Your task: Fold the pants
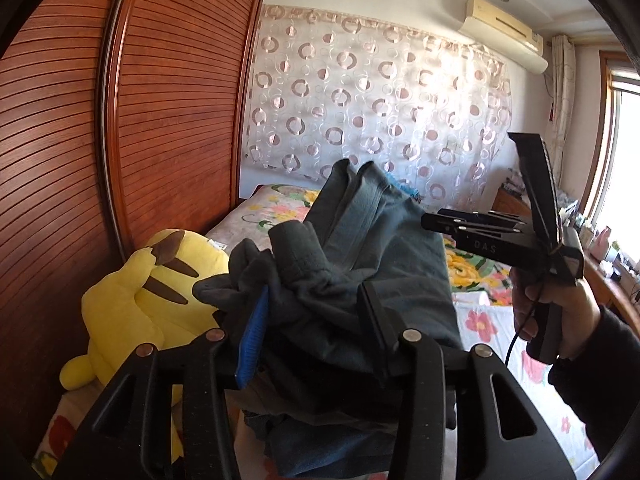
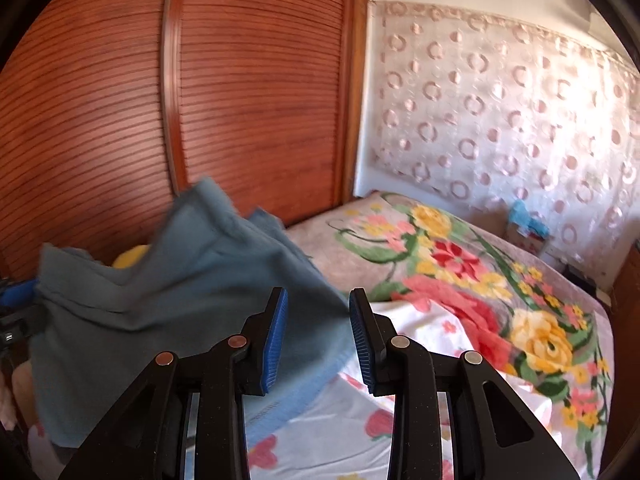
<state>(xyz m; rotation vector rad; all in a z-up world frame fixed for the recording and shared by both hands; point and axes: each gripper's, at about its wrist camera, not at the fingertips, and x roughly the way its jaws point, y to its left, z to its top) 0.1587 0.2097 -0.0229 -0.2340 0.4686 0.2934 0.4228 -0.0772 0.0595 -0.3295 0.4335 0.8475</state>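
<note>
- Pants bunched over the bed, draped between the left gripper jaws, which look spread, not pinching.
- Right gripper spread, empty.
- Folding seems unfinished.

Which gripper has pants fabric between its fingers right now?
The left gripper: the dark grey-blue pants are bunched between its fingers. The right gripper stands open with an empty gap, the pants off to its left.
</note>
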